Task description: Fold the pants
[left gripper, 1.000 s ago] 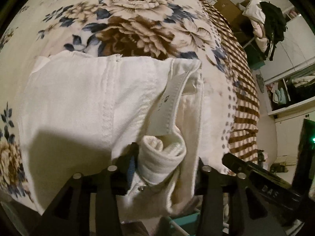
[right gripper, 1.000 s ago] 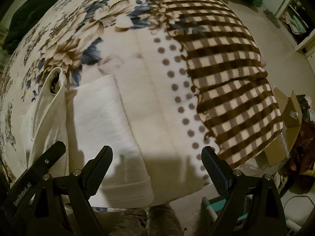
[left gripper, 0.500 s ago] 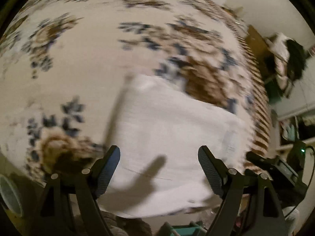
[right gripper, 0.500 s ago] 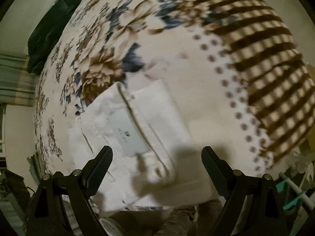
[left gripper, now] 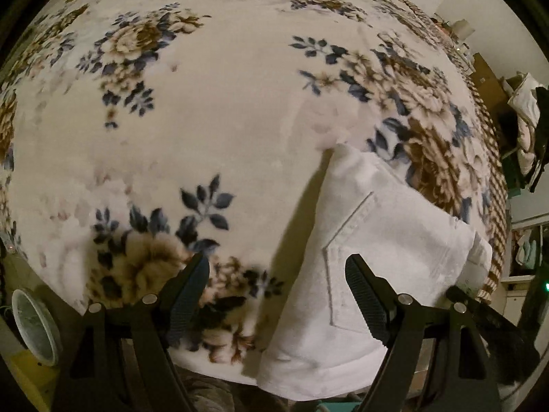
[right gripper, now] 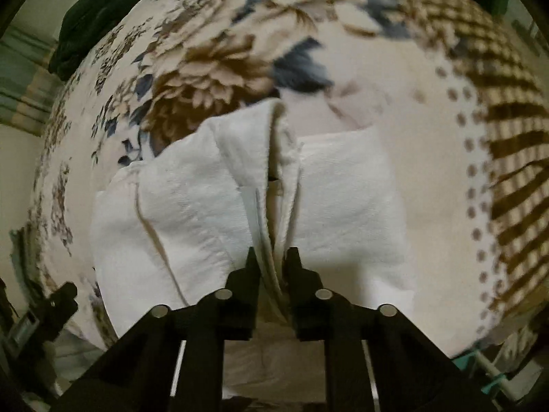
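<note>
— Gripping what, exactly?
— The right gripper has just closed its jaws on a raised fold of the white pants, pinching the cloth between its pads.
— And the pants?
— Folded into a compact bundle near the front edge of the floral blanket, close to its checked border.
— The left gripper?
— Jaws apart, nothing between them, hovering over the blanket's front edge, one finger above the pants' stitched pocket.

The right claw has just closed onto the pants; the left claw released them.
</note>
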`<state>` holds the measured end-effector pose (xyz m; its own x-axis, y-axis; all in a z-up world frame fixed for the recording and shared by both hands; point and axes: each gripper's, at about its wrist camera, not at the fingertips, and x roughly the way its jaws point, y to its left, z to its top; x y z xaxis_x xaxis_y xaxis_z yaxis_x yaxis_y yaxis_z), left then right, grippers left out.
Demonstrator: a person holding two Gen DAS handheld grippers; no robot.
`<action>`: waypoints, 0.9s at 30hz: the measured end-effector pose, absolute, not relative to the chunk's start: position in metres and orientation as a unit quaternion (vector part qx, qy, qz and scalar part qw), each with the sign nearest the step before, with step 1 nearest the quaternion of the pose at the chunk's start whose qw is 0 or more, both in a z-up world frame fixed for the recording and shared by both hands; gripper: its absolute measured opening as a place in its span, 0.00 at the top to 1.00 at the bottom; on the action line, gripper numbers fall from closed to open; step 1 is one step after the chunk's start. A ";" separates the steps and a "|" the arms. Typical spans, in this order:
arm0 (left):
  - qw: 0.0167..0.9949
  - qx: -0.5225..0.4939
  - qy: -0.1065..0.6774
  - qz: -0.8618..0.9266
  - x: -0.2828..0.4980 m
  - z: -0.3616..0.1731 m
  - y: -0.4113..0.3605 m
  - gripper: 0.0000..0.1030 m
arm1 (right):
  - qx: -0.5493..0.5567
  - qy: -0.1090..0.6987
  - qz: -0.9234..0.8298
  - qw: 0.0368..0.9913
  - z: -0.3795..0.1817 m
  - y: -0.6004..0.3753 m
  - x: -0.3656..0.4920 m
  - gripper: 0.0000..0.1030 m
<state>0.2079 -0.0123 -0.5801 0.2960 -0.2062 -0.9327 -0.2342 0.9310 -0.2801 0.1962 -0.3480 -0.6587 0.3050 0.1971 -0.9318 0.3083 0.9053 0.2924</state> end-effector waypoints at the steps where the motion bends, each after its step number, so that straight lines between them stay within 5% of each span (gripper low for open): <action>1: 0.785 -0.185 0.591 0.005 0.210 -0.578 -0.014 0.22 | 0.224 0.583 -0.041 0.780 -0.649 -0.354 0.192 0.89; 8: 0.783 -0.206 0.586 -0.037 0.232 -0.576 -0.041 0.22 | 0.246 0.555 -0.140 0.783 -0.609 -0.450 0.151 0.89; 21: 0.728 -0.238 0.628 -0.134 0.290 -0.633 -0.135 0.22 | 0.292 0.600 -0.151 0.730 -0.679 -0.533 0.138 0.86; 22: 0.726 -0.242 0.627 -0.142 0.296 -0.639 -0.139 0.31 | 0.312 0.603 -0.150 0.718 -0.689 -0.541 0.140 0.79; 23: 0.729 -0.245 0.622 -0.147 0.300 -0.642 -0.140 0.56 | 0.334 0.604 -0.148 0.708 -0.699 -0.551 0.139 0.75; 27: 0.721 -0.271 0.619 -0.149 0.307 -0.652 -0.131 0.67 | 0.351 0.622 -0.141 0.685 -0.713 -0.569 0.134 0.42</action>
